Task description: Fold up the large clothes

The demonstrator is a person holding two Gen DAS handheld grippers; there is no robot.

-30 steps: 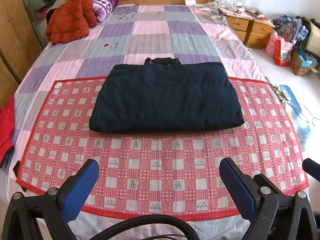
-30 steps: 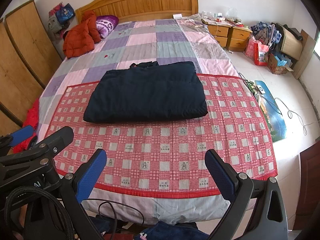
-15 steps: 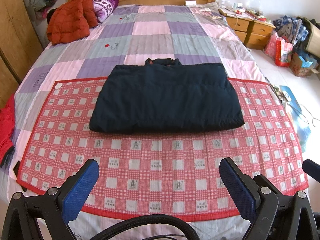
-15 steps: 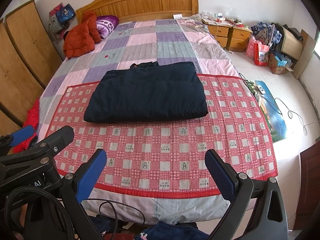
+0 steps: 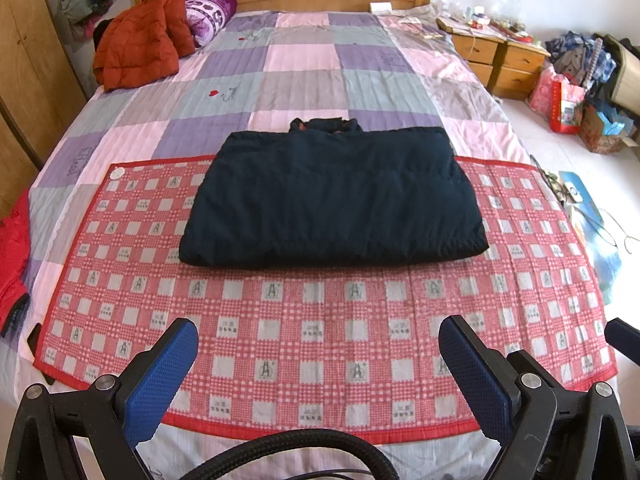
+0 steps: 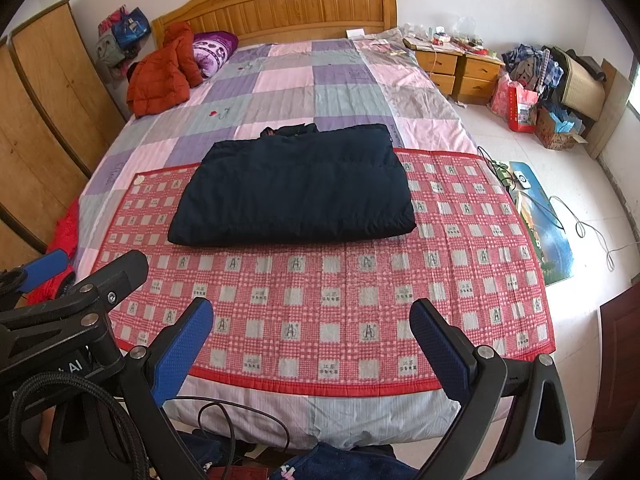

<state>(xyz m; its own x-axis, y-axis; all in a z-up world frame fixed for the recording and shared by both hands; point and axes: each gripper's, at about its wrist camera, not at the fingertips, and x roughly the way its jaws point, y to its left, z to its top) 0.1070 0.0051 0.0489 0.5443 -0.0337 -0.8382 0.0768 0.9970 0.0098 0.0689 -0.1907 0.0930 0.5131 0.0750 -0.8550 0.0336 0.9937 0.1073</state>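
While folded navy jacket (image 5: pixel 332 196) lies on red checked mat (image 5: pixel 320 320), hovering near: left gripper (image 5: pixel 318 364), right gripper (image 6: pixel 312 344), fingers apart, empty.

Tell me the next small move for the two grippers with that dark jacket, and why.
Probably bring both forward to the dark jacket's near edge. The left gripper and right gripper are open, empty and short of it, above the red checked mat. The jacket lies as a wide flat rectangle, collar at the far side, so another fold looks possible.
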